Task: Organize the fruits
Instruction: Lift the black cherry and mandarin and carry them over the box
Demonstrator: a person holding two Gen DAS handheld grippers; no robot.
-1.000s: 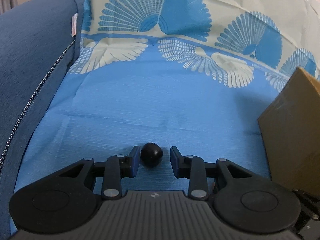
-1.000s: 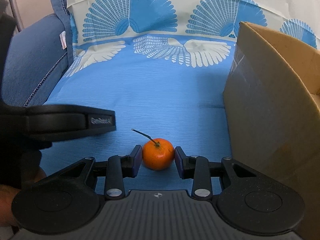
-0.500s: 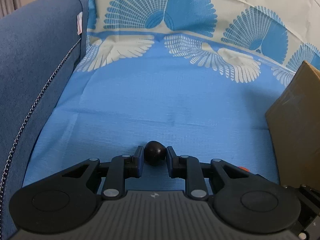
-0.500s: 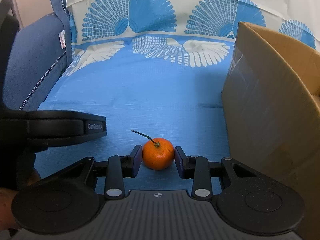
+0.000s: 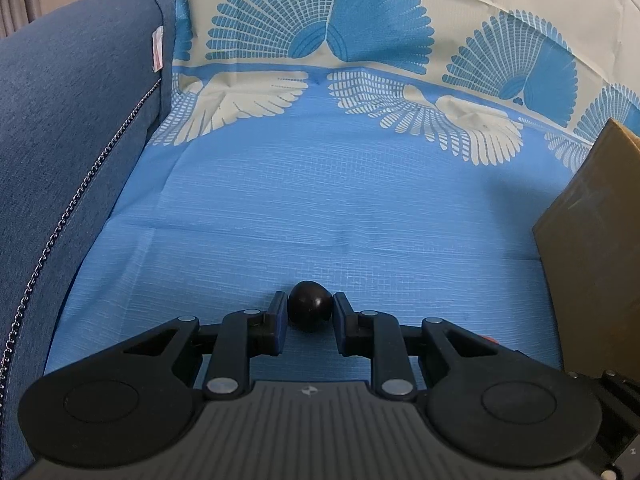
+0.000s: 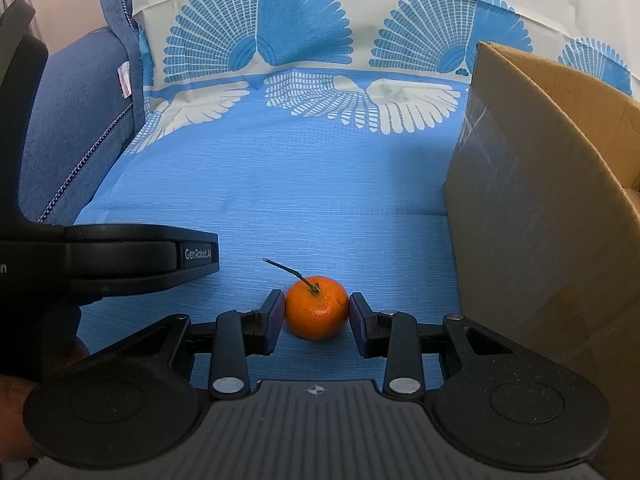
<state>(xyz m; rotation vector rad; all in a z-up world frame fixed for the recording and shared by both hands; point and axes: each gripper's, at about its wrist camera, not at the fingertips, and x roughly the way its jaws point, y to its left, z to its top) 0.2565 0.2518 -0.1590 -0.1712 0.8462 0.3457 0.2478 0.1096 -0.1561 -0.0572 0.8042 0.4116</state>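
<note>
A small dark, nearly black round fruit (image 5: 310, 309) lies on the blue patterned cloth (image 5: 320, 208). My left gripper (image 5: 310, 301) is shut on it, with a pad against each side. In the right wrist view an orange mandarin (image 6: 316, 310) with a thin green stem sits on the same cloth. My right gripper (image 6: 316, 303) is shut on it, both pads touching its sides. The left gripper's black body (image 6: 120, 256) reaches in from the left edge of the right wrist view. Whether either fruit is off the cloth I cannot tell.
An open brown cardboard box (image 6: 540, 220) stands close on the right of the mandarin; its side (image 5: 596, 240) also shows at the right of the left wrist view. A dark blue sofa arm (image 5: 72, 140) rises on the left. Cloth stretches ahead to the backrest.
The left gripper's jaws have come together onto the dark fruit, which earlier sat loose between them. The right gripper and the mandarin have not moved.
</note>
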